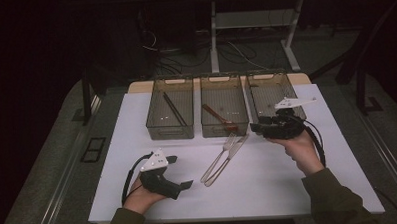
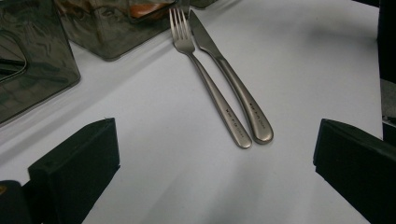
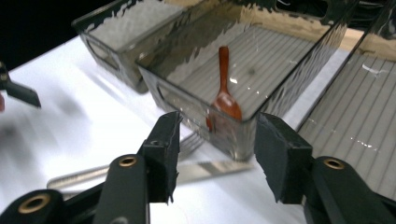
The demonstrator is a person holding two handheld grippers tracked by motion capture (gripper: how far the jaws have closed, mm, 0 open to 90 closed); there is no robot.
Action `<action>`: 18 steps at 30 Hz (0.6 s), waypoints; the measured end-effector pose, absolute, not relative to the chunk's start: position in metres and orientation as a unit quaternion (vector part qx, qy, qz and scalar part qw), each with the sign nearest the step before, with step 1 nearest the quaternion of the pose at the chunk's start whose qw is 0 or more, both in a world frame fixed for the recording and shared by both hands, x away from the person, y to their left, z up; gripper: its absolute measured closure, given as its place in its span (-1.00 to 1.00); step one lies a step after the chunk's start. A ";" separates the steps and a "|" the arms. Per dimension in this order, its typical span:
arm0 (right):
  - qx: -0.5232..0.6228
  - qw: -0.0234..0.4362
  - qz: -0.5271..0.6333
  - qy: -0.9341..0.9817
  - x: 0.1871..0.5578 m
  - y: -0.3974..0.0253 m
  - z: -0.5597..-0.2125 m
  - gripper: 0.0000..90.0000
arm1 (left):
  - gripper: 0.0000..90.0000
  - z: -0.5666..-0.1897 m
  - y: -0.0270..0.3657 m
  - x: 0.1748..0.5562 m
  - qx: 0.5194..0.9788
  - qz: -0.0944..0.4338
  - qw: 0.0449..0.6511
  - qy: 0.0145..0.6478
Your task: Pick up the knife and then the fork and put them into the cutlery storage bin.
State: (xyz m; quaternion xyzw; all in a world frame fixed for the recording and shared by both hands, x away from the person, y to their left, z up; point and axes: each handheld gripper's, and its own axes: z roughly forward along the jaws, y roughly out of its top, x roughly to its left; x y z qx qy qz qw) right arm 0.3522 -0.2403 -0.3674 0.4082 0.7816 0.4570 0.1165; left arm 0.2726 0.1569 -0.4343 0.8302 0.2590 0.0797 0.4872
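A steel fork (image 1: 219, 157) and knife (image 1: 231, 152) lie side by side on the white table (image 1: 269, 189), tips toward the bins. In the left gripper view the fork (image 2: 210, 88) and knife (image 2: 236, 86) lie straight ahead of my left gripper (image 2: 217, 140), whose jaws stand wide apart with nothing between them. That left gripper (image 1: 181, 171) is held low at the near left. My right gripper (image 1: 255, 127) is open and hovers by the bins' front, right of the knife tip. In its view my right gripper (image 3: 217, 144) faces a wooden spoon (image 3: 224, 95), with the knife blade (image 3: 210, 170) below.
Three clear bins stand in a row at the back. The left bin (image 1: 170, 129) holds dark chopsticks (image 1: 174, 108), the middle bin (image 1: 225, 129) holds the wooden spoon (image 1: 219, 117), and the right bin (image 1: 266, 89) looks empty. Cables and desk legs lie beyond the table.
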 end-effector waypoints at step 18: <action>0.377 0.085 0.425 0.819 0.344 -0.226 -0.399 0.68 | -1.00 -0.433 0.158 0.272 0.828 0.083 0.490 0.260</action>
